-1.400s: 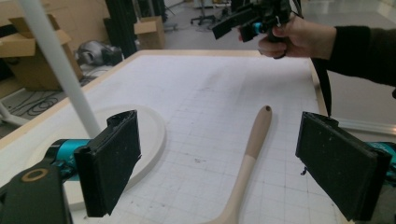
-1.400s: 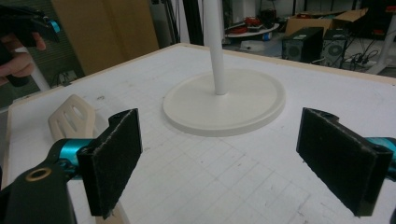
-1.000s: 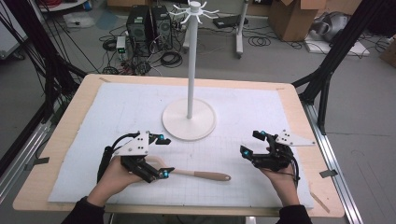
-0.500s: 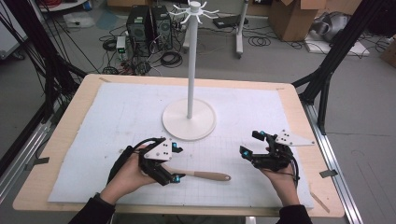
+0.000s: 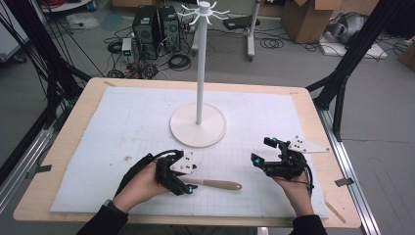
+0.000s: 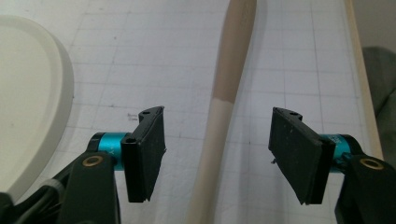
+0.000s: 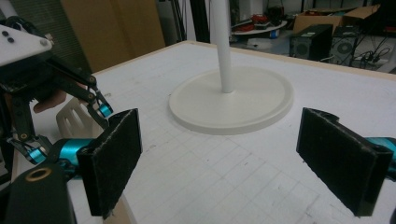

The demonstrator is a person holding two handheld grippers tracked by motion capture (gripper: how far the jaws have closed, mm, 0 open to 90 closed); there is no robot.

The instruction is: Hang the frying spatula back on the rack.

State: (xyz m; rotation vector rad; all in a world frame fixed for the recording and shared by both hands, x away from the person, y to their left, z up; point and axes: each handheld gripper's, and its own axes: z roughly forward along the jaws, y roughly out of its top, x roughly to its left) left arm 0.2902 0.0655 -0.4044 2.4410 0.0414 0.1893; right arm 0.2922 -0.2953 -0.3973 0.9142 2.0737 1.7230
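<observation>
High view: you sit at a wooden table (image 5: pixel 303 98) covered by a white gridded mat (image 5: pixel 122 127). A white stand (image 5: pixel 198 125) with a round base and a tall pole topped by hooks rises at the middle.

Your left gripper (image 5: pixel 185 182) is low over the mat near the front edge, tipped down over a spatula (image 5: pixel 218 184) that lies flat, its wooden handle pointing toward your right. The left gripper view looks along that handle (image 6: pixel 224 93), which runs up between the two black jaws. The jaws stand wide apart on either side and touch nothing, so the claw is open, apparently lined up to close on the handle.

Your right gripper (image 5: pixel 266 154) sits well apart to the right, just above the mat, aimed toward the stand. In the right gripper view its jaws are spread wide with nothing between them, and the stand's base (image 7: pixel 231 100) lies ahead. At far left of that view, the spatula's pale slotted blade (image 7: pixel 70 119) peeks out beneath the left gripper (image 7: pixel 65 135). The right hand seems to be waiting.
</observation>
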